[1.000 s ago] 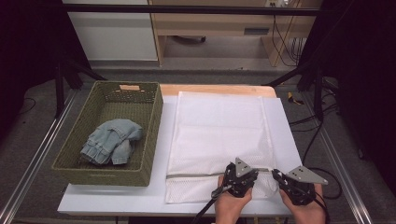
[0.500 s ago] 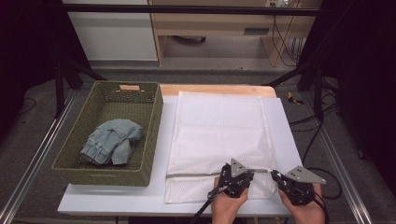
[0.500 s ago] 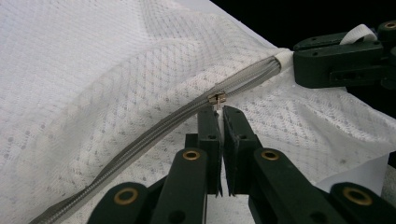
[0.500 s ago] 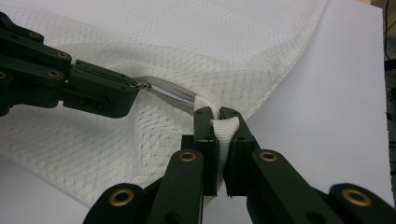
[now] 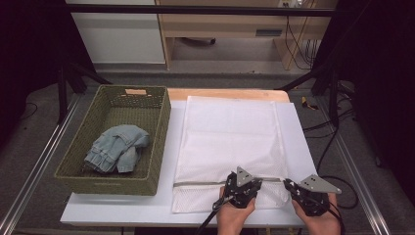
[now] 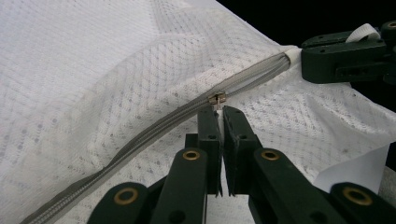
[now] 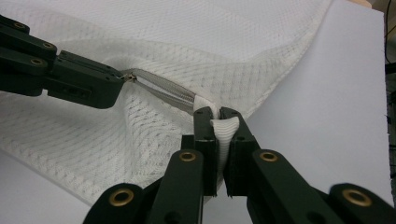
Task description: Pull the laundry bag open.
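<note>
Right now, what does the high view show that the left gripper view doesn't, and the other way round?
High view alone: the woven basket at the table's left with folded jeans in it, and the whole white mesh laundry bag spread on the white board. Left gripper view alone: the left hand-held gripper shut on the zipper pull, and the bag's mesh weave up close. Shared: the bag, its grey zipper, and the right hand-held gripper clamping the tab at the zipper's end.

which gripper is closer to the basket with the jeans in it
Left. The left gripper is at the mesh bag's zipper, a short way right of the basket; the right gripper is farther right.
</note>
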